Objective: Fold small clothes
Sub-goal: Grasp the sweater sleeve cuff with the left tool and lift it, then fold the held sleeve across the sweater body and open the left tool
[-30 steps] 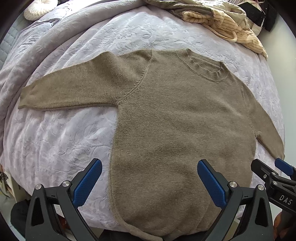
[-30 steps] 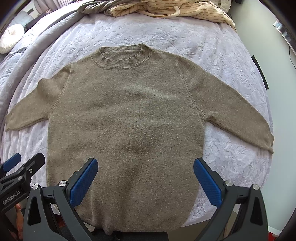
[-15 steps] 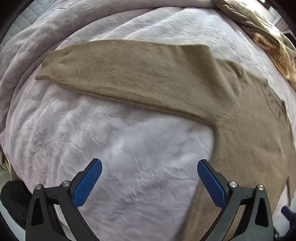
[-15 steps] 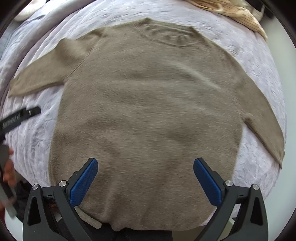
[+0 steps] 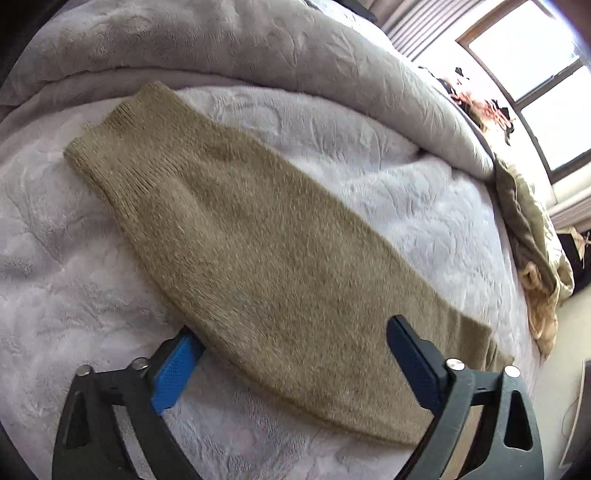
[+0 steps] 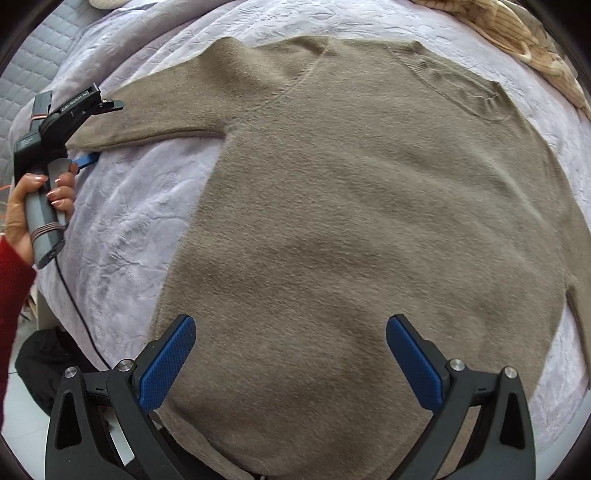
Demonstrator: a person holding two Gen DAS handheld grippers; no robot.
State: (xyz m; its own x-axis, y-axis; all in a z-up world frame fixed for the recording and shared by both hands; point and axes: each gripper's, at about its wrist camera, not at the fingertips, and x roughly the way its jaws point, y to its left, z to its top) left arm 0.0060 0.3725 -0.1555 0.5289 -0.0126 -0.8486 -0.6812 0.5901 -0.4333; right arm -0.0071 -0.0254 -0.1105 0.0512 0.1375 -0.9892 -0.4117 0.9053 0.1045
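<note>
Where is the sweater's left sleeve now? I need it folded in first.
In the left wrist view, the sleeve lies flat on the bedspread, straddled by the left gripper, below the rolled duvet.

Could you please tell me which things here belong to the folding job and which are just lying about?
Job:
- brown sweater, sleeve
- left gripper, jaws just closing around the sleeve
- right gripper

Lying about:
- striped garment
- rolled grey blanket

A home bedroom: quilted bedspread (image 5: pixel 369 173), rumpled duvet (image 5: pixel 258 48), window (image 5: pixel 535 48), heaped clothes (image 6: pixel 517 33).
</note>
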